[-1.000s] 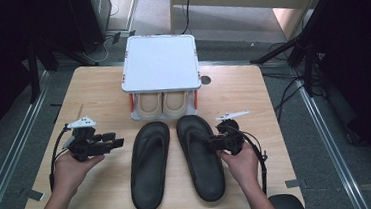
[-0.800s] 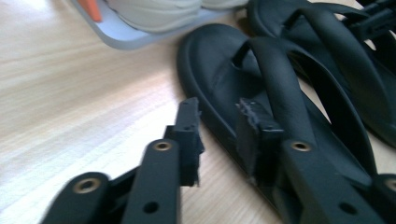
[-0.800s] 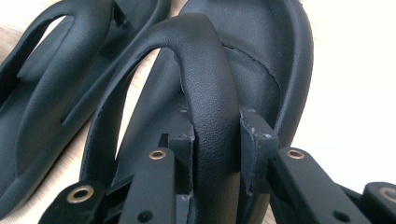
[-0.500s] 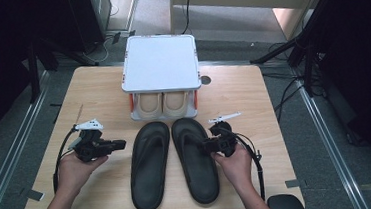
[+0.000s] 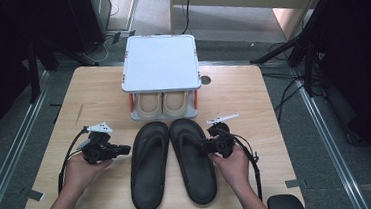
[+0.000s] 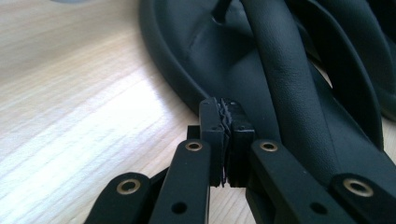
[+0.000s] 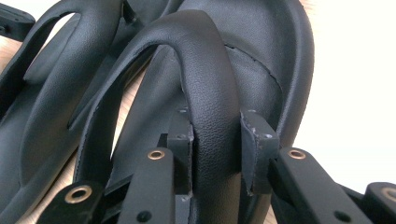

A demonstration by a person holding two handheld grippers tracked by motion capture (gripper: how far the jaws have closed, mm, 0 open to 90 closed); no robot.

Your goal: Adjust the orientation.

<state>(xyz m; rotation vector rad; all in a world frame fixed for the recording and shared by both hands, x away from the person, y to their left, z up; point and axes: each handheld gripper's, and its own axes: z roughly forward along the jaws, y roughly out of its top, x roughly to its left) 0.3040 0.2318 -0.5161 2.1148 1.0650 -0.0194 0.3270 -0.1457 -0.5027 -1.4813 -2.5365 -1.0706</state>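
Two black flip-flops lie side by side on the wooden table, toes pointing away from the person. The left flip-flop and the right flip-flop touch along their inner edges near the toes.

The right gripper is at the outer side of the right flip-flop. In the right gripper view its jaws sit on both sides of the thick black strap and grasp it. The strap covers the space between the jaws, so the sole under it is hard to see.

The left gripper is just beside the left flip-flop, over bare wood. In the left gripper view its jaws are clenched tight with nothing between them; they have just been closing. The flip-flop's edge sits right behind the tips, and it is hard to tell if they touch.

Behind the flip-flops stands a white box. Under its lid, two tan shoes peek out, mostly hidden. The person's arms are cut off at the bottom of the high view.
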